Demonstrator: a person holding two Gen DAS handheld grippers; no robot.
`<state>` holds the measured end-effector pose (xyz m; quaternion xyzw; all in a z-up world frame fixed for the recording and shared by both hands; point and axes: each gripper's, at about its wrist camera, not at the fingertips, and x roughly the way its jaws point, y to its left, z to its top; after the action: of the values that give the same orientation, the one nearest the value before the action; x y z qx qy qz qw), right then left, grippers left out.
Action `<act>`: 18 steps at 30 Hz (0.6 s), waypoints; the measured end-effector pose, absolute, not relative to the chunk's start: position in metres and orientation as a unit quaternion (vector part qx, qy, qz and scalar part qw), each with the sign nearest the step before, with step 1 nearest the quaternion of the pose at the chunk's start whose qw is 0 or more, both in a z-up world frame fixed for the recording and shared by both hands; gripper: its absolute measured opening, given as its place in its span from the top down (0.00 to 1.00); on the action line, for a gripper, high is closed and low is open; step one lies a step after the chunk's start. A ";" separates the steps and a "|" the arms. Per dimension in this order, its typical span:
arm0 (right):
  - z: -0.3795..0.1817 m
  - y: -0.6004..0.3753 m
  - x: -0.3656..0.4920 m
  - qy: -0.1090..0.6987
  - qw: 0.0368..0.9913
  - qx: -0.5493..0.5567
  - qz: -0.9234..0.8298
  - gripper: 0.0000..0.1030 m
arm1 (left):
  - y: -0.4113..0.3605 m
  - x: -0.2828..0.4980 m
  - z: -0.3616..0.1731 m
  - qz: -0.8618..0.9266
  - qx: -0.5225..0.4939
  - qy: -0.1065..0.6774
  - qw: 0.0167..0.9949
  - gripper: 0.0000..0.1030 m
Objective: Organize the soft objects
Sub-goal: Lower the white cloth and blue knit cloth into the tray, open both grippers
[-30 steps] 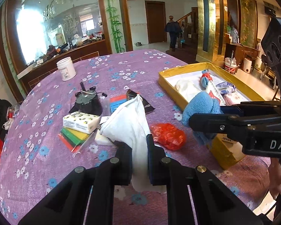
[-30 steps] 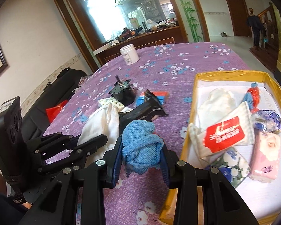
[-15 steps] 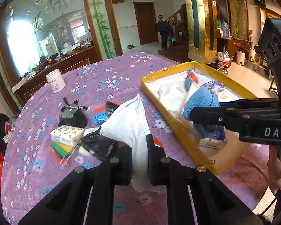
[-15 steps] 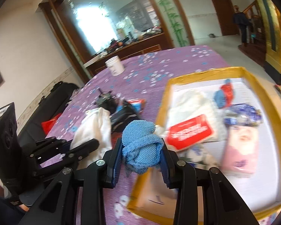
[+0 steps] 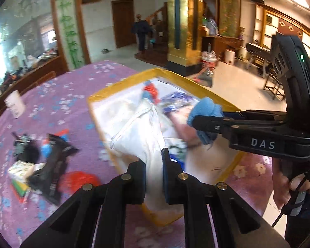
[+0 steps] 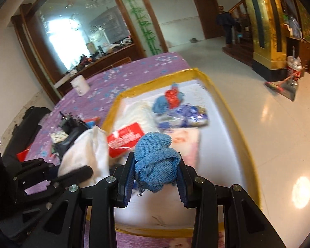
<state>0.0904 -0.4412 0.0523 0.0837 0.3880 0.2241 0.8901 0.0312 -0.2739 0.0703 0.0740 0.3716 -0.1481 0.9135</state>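
My left tool (image 5: 154, 161) is clamped tight on a white cloth (image 5: 138, 132), which stands up out of the jaws and fans over the near-left part of the yellow tray (image 5: 122, 86). My right tool (image 6: 155, 171) pinches a bunched blue towel (image 6: 155, 157) between its blue pads (image 6: 127, 183), the jaws only as wide as the wad; the towel hangs over the tray's near half, above the white liner. In the left view that same tool (image 5: 204, 122) reaches in from the right with the towel (image 5: 204, 109) at its tip, just beside the white cloth, and my hand (image 5: 283, 188) grips its handle at the right edge. Already lying in the tray are a red-and-white packet (image 6: 125, 138), a pink packet (image 6: 188, 142), a blue-and-white wrapped bundle (image 6: 181, 115) and a small blue and red piece (image 6: 169, 99) toward the far end. The tray sits on the bench (image 6: 122, 76), which has a purple flowered cover. Left of the tray on the bench I see a dark clutter of items (image 5: 49, 161), blurred, a red bag (image 5: 78, 180) and, farther back, a white tub (image 5: 15, 104). In the right view the left tool (image 6: 72, 174) shows at lower left with the cloth (image 6: 86, 153) in it.
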 end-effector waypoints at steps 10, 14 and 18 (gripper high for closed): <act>0.043 -0.442 0.096 0.404 0.890 0.060 0.202 0.60 | -0.292 0.049 0.045 -0.172 0.070 0.399 0.898 0.87; 0.043 -0.438 0.096 0.405 0.891 0.054 0.196 0.51 | -0.290 0.052 0.044 -0.173 0.063 0.399 0.898 0.74; 0.046 -0.437 0.095 0.401 0.896 0.046 0.187 0.44 | -0.287 0.049 0.049 -0.174 0.059 0.388 0.903 0.61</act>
<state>0.0951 -0.4375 0.0462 0.0456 0.4007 0.1866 0.8958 0.0486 -0.2871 0.0487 0.0591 0.3878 -0.1737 0.9033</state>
